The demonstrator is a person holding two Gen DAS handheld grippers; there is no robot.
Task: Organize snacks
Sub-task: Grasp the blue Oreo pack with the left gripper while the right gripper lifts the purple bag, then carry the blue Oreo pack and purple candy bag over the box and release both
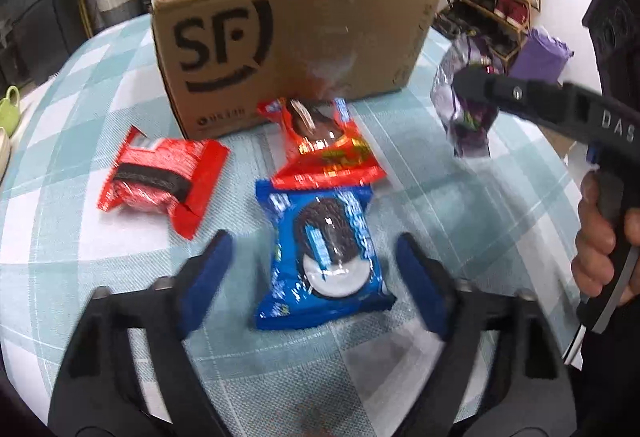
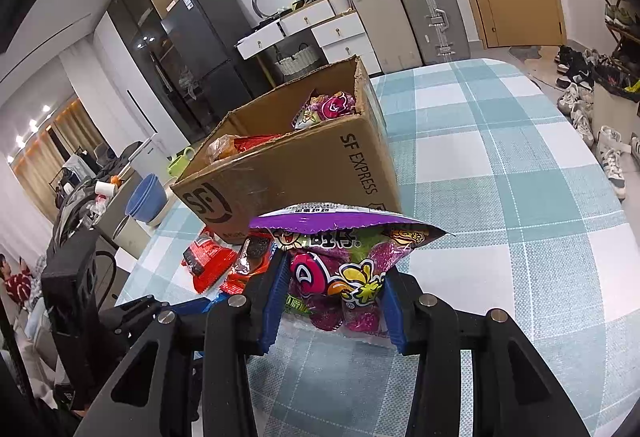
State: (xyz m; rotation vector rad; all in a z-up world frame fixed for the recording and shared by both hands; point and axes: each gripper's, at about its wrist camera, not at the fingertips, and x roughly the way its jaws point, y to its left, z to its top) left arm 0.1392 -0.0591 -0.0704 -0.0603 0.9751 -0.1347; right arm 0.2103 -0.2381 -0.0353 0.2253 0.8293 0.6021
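Purple candy bag (image 2: 340, 269): clamped in right gripper (image 2: 334, 301) jaws, raised for boxing; left gripper (image 1: 310, 277) jaws apart astride blue cookie pack (image 1: 324, 257)

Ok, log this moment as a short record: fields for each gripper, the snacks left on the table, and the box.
left gripper: open, fingers either side of the blue Oreo pack, not closed on it
right gripper: shut on the purple candy bag, held off the table
snacks on the table: blue Oreo pack, red-orange cookie pack, red wafer pack
cardboard box: open-topped, on the checked tablecloth, already holding several snacks
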